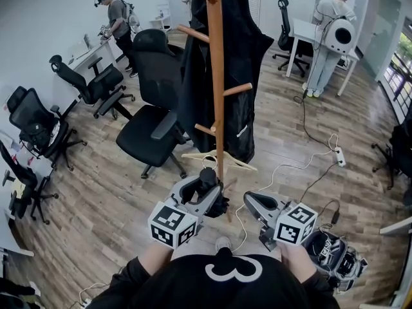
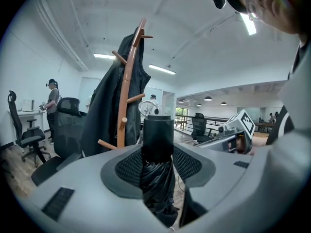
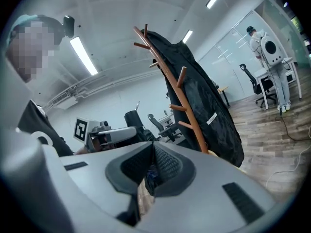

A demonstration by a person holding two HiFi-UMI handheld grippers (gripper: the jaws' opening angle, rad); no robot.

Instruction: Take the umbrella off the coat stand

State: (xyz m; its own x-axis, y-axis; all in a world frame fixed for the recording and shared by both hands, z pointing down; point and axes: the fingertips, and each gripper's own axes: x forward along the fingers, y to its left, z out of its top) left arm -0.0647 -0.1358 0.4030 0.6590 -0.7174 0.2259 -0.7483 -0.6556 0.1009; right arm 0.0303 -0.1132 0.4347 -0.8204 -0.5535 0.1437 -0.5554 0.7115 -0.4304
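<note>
my left gripper (image 2: pixel 156 171): clamped on the umbrella (image 2: pixel 158 135), long axis upright | coat stand (image 2: pixel 127 96): just beyond it | my right gripper (image 3: pixel 149 171): closed, empty, farther

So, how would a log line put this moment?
left gripper: shut on folded black umbrella | right gripper: shut, empty | coat stand: holds black coat

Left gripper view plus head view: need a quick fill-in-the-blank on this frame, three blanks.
The left gripper has its jaws shut on a folded black ____.
The garment hanging on the wooden coat stand is ____ in colour.
In the head view, the nearest office chair stands to the ____ of the coat stand.
Missing words: umbrella; black; left.
</note>
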